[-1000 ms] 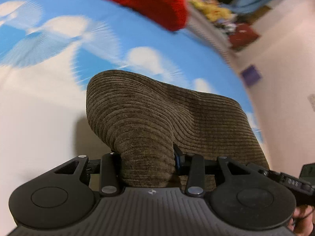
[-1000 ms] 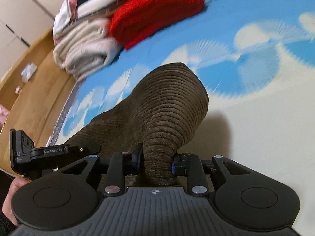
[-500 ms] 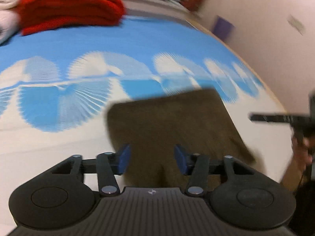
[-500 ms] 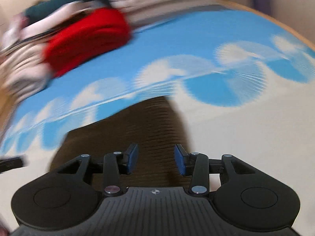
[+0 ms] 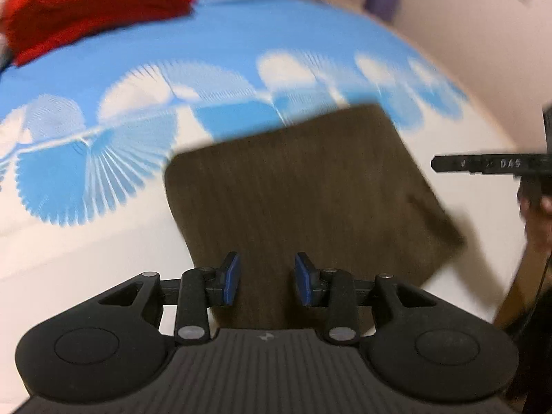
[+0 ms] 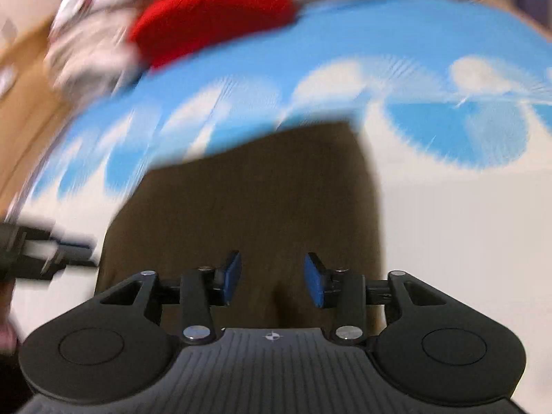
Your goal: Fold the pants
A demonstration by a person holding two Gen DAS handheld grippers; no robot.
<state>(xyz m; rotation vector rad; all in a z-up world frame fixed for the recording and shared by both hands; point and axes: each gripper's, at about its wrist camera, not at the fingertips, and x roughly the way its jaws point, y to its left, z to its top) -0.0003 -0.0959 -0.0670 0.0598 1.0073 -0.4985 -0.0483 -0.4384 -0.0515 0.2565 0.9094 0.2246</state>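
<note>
The brown corduroy pants (image 5: 303, 189) lie flat in a folded rectangle on the blue-and-white patterned bed cover (image 5: 103, 158). My left gripper (image 5: 265, 281) is open and empty, held above the near edge of the pants. My right gripper (image 6: 272, 284) is open and empty too, over the near edge of the pants (image 6: 262, 200). The right gripper's side shows at the right of the left wrist view (image 5: 490, 165). The left gripper shows blurred at the left of the right wrist view (image 6: 41, 252).
A folded red garment (image 5: 89, 7) lies at the far side of the bed, also in the right wrist view (image 6: 214, 13), beside a blurred stack of pale laundry (image 6: 89, 51). A wall (image 5: 465, 34) runs along the right. Wooden floor (image 6: 24, 110) lies left of the bed.
Both grippers let go of the pants, opened and pulled back. The pants dropped from a raised hump to a flat fold on the bed.
</note>
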